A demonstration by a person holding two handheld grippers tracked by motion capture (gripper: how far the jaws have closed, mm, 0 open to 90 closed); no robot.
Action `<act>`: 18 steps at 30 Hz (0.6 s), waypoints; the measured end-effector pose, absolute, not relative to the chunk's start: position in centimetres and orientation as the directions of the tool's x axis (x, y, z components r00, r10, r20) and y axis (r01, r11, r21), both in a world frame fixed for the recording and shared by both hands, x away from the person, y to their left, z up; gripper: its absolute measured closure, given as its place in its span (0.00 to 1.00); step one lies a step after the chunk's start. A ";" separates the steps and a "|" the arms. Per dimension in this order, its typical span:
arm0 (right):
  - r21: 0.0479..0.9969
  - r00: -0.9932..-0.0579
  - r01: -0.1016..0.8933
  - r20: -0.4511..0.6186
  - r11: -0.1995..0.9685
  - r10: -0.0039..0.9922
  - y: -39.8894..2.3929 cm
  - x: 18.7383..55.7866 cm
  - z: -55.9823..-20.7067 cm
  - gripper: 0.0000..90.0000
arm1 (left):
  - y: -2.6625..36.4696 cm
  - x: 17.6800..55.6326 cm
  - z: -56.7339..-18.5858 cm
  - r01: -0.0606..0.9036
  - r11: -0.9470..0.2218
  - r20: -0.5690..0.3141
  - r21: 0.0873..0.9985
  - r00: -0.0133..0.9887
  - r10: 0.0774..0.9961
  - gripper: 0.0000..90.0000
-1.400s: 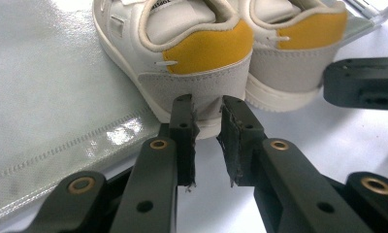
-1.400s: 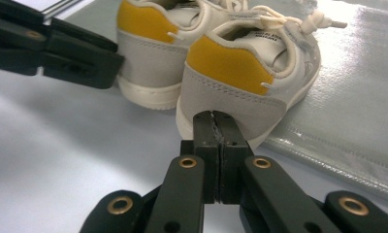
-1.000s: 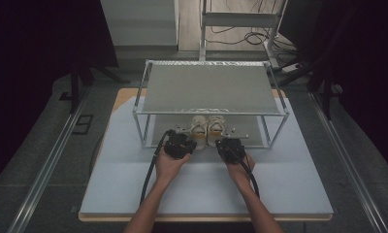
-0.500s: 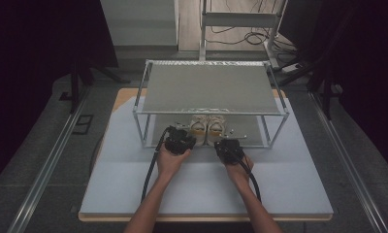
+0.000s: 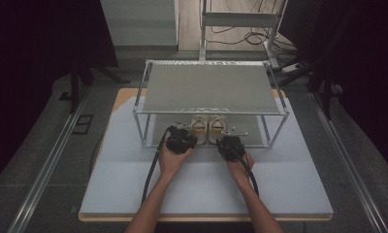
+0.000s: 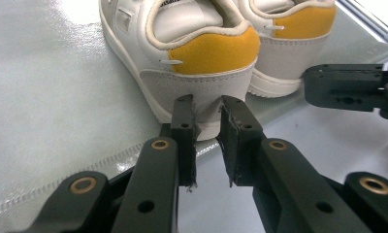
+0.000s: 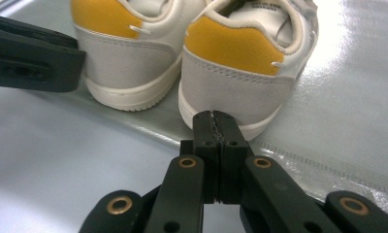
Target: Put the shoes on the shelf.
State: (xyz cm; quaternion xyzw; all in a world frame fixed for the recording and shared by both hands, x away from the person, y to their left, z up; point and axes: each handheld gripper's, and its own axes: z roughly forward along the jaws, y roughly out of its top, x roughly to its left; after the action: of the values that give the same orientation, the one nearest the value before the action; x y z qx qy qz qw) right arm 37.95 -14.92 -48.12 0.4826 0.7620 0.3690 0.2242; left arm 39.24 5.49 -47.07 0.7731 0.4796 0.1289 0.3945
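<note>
A metal wire rack [image 5: 142, 116] stands on the white table [image 5: 289, 194]. It has a grey upper shelf [image 5: 211, 90] with nothing on it, and a lower shelf [image 6: 46, 97] covered by a pale sheet. On this lower shelf, near the front edge, a pair of small shoes stands side by side, heels toward the person and almost touching each other. Both shoes are cream white with a yellow patch on the heel and a grey suede panel under it.

The left shoe [image 5: 200, 127] is in front of the left gripper [image 5: 181, 140]. In the left gripper view, this shoe [image 6: 197, 63] is just behind the jaw tips of the left gripper [image 6: 206, 114]. The jaws are slightly apart, with a narrow gap between them, and nothing is between the pads. The tips are very close to the sole at the heel; I cannot tell if they touch it.

The right shoe [image 5: 217, 127] is in front of the right gripper [image 5: 231, 144]. In the right gripper view, the jaws of the right gripper [image 7: 215, 119] are pressed fully together, with nothing between them. Their tips are at the heel of the right shoe [image 7: 240, 73], low on the sole; contact is not clear.

Each hand holds its gripper low over the table, just before the front of the rack.
</note>
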 end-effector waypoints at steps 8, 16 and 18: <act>0.779 -0.427 0.576 0.029 0.247 0.904 -14.9 38.4 -48.6 0.98 | 4.6 40.0 -47.1 0.632 -0.251 -0.172 0.733 0.529 0.831 0.84; 0.782 -0.422 0.576 0.036 0.238 0.906 -15.2 38.5 -48.5 0.98 | 4.4 40.2 -47.1 0.636 -0.255 -0.171 0.729 0.530 0.831 0.83; 0.782 -0.417 0.575 0.028 0.240 0.908 -15.1 38.5 -48.5 0.98 | 4.4 40.2 -47.1 0.639 -0.250 -0.178 0.728 0.528 0.830 0.83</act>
State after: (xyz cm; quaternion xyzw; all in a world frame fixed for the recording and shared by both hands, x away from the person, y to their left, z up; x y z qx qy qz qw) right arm 38.55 -15.14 -48.46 0.4911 0.7549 0.3725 0.2239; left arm 40.18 4.39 -47.11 0.7811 0.4702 0.1221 0.3922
